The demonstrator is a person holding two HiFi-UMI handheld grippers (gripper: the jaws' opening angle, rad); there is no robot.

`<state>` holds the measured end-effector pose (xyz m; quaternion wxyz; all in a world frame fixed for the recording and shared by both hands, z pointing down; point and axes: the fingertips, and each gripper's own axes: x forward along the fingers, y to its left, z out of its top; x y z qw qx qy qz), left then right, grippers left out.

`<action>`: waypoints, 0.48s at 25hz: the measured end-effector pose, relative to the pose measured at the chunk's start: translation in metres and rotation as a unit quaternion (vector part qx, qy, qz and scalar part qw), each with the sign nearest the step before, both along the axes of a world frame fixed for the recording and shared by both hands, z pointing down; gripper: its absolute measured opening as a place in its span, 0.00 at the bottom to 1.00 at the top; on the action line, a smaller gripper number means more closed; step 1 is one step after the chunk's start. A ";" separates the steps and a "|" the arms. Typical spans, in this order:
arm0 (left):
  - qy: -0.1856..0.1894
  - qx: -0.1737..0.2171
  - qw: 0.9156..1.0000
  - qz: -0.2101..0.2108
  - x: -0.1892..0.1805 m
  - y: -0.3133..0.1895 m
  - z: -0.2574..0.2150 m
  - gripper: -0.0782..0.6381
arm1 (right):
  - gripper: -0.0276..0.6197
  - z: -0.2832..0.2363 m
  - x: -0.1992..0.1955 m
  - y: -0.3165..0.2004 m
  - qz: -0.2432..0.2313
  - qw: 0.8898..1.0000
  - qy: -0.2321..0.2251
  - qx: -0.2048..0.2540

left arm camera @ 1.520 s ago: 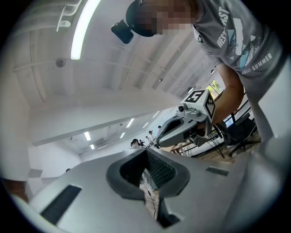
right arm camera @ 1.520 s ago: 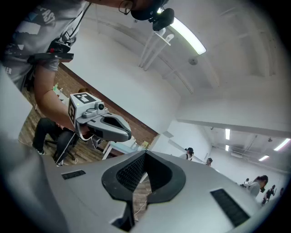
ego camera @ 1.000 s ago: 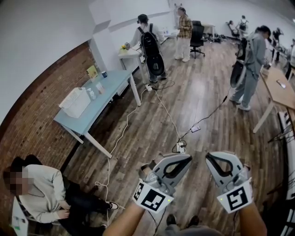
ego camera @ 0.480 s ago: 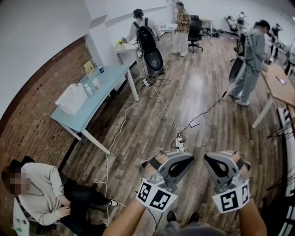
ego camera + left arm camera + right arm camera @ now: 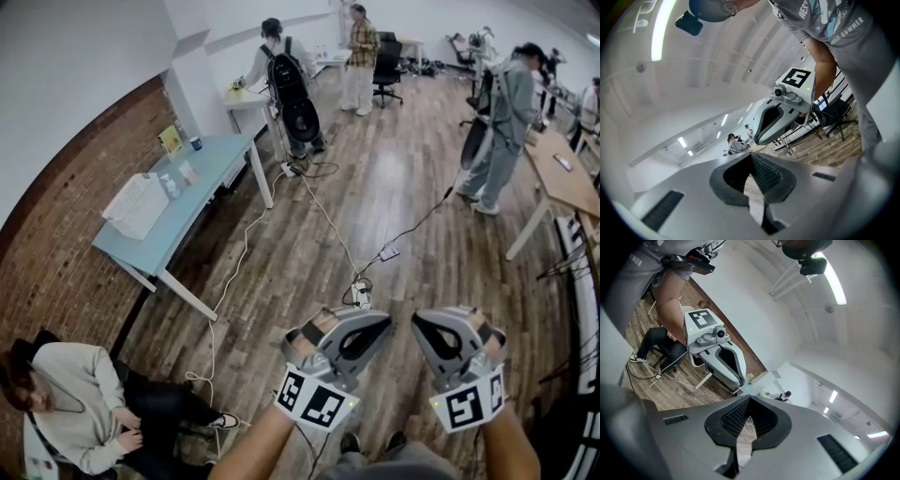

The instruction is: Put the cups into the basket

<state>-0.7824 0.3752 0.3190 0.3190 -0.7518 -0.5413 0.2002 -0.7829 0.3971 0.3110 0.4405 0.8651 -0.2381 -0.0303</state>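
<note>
1. The left gripper [image 5: 750,156] was pressed together with nothing between its jaws. The right gripper [image 5: 749,400] was likewise closed and empty. Both were held side by side and about level, low in the head view.
2. The cups [image 5: 178,178], small and hard to make out, stood on the counter [image 5: 214,183] just beside the white basket [image 5: 136,204]. All of it was well apart from both grippers, toward the upper left.
3. The step in hand seemed to be the approach. Doing it well would likely mean spreading one gripper before reaching and coming at the counter's long open edge.
4. Bare floor [image 5: 403,197] lay between. A cable [image 5: 323,211] crossed it, and a power strip [image 5: 361,295] lay just ahead, a likely trip risk.
5. A seated person [image 5: 75,417] was near the counter's near end and a standing person [image 5: 281,80] at its far end, so the middle looked freest.
</note>
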 end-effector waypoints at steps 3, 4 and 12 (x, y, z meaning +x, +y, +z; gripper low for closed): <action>0.001 0.000 1.000 0.005 0.008 -0.005 0.000 0.11 | 0.05 -0.004 0.008 -0.006 0.005 1.000 0.000 0.007; 0.001 0.001 1.000 0.005 0.011 -0.006 0.000 0.11 | 0.05 -0.004 0.011 -0.008 0.006 1.000 0.000 0.010; -0.008 -0.008 1.000 -0.013 0.049 0.004 0.010 0.11 | 0.05 0.010 0.049 -0.005 -0.018 0.999 -0.005 0.033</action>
